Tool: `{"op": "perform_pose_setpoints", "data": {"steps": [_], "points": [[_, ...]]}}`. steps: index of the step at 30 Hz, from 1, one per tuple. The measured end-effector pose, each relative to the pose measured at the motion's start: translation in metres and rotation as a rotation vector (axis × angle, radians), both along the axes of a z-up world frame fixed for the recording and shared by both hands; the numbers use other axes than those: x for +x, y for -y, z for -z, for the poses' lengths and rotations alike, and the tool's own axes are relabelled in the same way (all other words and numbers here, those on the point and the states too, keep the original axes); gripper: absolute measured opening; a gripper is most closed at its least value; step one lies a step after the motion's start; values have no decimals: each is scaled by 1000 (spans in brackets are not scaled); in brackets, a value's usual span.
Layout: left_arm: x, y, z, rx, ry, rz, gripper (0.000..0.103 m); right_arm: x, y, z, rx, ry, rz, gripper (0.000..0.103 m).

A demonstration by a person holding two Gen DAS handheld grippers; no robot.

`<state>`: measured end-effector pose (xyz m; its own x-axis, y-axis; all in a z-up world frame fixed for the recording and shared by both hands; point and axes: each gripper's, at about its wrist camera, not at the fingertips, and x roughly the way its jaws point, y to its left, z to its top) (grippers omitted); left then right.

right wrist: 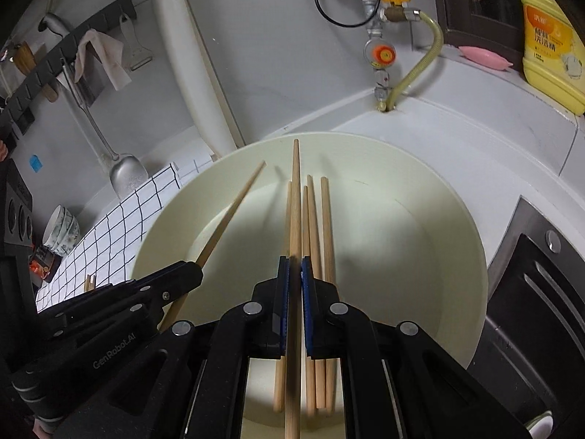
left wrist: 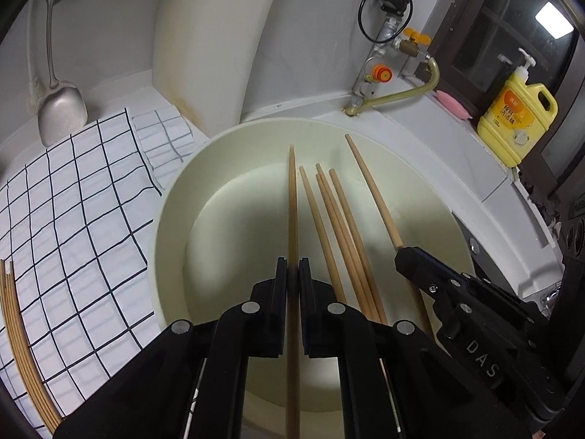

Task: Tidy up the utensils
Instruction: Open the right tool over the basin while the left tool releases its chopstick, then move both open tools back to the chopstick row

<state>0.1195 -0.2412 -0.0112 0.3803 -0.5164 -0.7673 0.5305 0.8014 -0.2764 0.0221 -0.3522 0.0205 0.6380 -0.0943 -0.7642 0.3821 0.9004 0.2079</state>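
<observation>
Two chopsticks gripped above the cream basin

Both of your grippers are clamped tight, each on a single wooden chopstick, and both point steeply down over the basin. Your left gripper pinches its chopstick between the black fingers; the stick runs straight out along the fingers, its tip over the far rim. Your right gripper has its blue pads pressed on its own chopstick, which also reaches toward the far rim.

From the left wrist view your right gripper shows at the right edge, its chopstick slanting up and left. From the right wrist view your left gripper shows at the left, its stick slanting up and right. The two held sticks are apart, not touching each other.

Four loose chopsticks lie together in the basin, between the two held ones; in the right wrist view they lie just under and beside the right fingers.

A checked cloth covers the counter left of the basin, with more chopsticks lying along its near left edge. A metal spatula hangs at the wall above the cloth. A yellow detergent bottle stands on the sill at the right, beside a pink soap dish
</observation>
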Motion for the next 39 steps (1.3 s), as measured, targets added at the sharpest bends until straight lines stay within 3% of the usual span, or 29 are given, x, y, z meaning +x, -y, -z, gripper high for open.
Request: {"op": "perform_pose_setpoints", "data": {"steps": [3,6,7,8,22,29,32,39], "points": [[2,-2,0,13,1,-12,13,-1,0,-2,-2,4,5,11],[1,-10,-7,15,38,-37,49,-4,3,-6,-12,17,25,15],[0,-14,-11,13,59,-53,67,-4,4,-7,-8,20,28,15],[-1,-17,-15,10,82,-70,70,-5,4,-8,-7,24,30,15],[-11,-84,-28,46,131,-195,78,-1,-19,-18,-17,51,-34,17],[-24,-131,-30,65,151,-268,81,6,-53,-19,-29,54,-118,25],[-29,-153,-30,74,159,-292,86,9,-69,-19,-26,60,-158,36],[-42,-223,-23,87,151,-411,89,11,-117,-23,-49,86,-278,41]]}}
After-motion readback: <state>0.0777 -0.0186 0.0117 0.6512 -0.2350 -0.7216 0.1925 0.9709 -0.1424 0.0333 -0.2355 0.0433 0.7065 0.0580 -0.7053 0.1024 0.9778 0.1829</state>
